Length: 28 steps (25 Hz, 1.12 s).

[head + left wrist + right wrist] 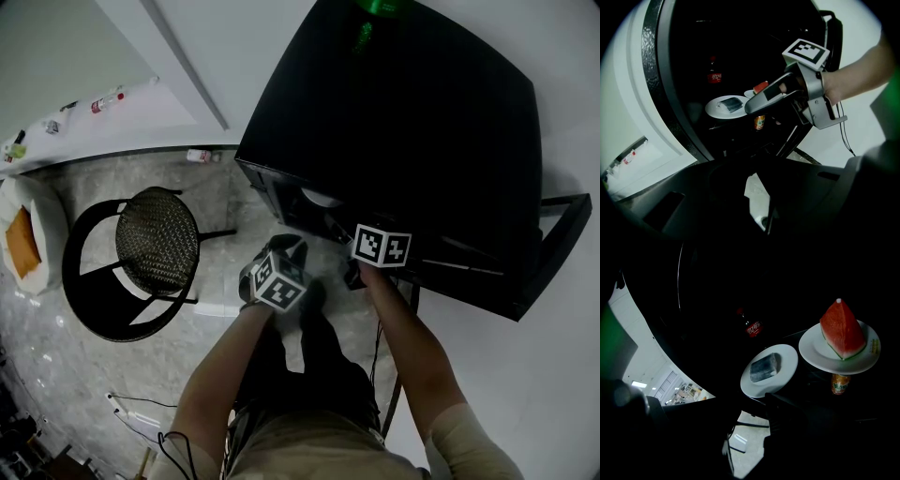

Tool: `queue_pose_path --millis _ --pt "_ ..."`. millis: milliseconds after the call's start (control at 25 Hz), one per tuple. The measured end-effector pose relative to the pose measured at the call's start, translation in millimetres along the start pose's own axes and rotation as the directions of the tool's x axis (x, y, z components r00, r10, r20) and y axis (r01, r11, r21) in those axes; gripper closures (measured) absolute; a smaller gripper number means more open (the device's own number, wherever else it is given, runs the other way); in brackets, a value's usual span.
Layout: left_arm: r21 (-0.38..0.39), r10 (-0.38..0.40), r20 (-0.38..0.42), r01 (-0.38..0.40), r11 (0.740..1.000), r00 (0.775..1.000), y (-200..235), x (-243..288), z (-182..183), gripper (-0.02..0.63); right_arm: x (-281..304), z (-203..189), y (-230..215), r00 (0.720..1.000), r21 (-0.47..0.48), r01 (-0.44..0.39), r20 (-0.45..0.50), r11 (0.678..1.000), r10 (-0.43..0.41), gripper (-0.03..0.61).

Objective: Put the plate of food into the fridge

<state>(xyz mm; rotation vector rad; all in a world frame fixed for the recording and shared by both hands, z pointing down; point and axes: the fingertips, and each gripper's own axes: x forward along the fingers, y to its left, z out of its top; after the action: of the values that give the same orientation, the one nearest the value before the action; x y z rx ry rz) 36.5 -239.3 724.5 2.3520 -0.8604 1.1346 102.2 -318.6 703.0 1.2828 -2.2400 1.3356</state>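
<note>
A white plate (785,359) bearing a grey slab of food (765,367) rests inside the open black fridge (403,122). My right gripper (754,401) reaches in with its tips just short of the plate's near rim. Its jaws stand a little apart with only floor showing between them. In the left gripper view the same plate (715,108) lies on the shelf with the right gripper (747,108) at its right rim. My left gripper (757,164) hangs in front of the fridge, low over the floor, jaws together and holding nothing. The head view shows both the left gripper (289,246) and the right gripper (345,234) at the fridge's opening.
A second white plate (811,355) with a watermelon wedge (841,329) sits right of the food plate. A cola bottle (752,326) stands behind, and an orange can (840,384) lower down. A black round chair (155,239) stands on the floor to the left.
</note>
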Motion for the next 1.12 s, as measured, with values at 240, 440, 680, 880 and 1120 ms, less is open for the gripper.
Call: queue_pose_path --millis 240,440,680,880,1120 --pt "0.002 0.001 0.0 -0.001 1.0 1.0 0.5 -2.5 -2.8 0.572 -1.3 -2.6 2.6 1.0 0.017 -0.014 0.01 1.0 0.014 0.411" --pt "0.005 0.002 0.006 -0.002 1.0 1.0 2.9 -4.6 -1.6 0.572 1.5 -4.7 4.8 1.0 0.002 -0.013 0.007 1.0 0.013 0.411" --pt "0.005 0.002 0.002 -0.002 1.0 1.0 5.4 -5.1 -5.4 0.572 3.1 -3.6 4.0 1.0 -0.012 -0.012 0.006 1.0 0.012 0.411" --pt "0.006 -0.001 -0.002 0.001 1.0 1.0 7.0 -4.4 -5.7 0.572 3.4 -2.0 3.3 1.0 -0.03 -0.007 0.001 1.0 0.007 0.414" --pt "0.008 -0.003 0.002 0.003 1.0 1.0 8.2 -4.7 -3.3 0.572 2.8 -2.0 3.9 1.0 -0.03 -0.001 0.003 1.0 0.001 0.417"
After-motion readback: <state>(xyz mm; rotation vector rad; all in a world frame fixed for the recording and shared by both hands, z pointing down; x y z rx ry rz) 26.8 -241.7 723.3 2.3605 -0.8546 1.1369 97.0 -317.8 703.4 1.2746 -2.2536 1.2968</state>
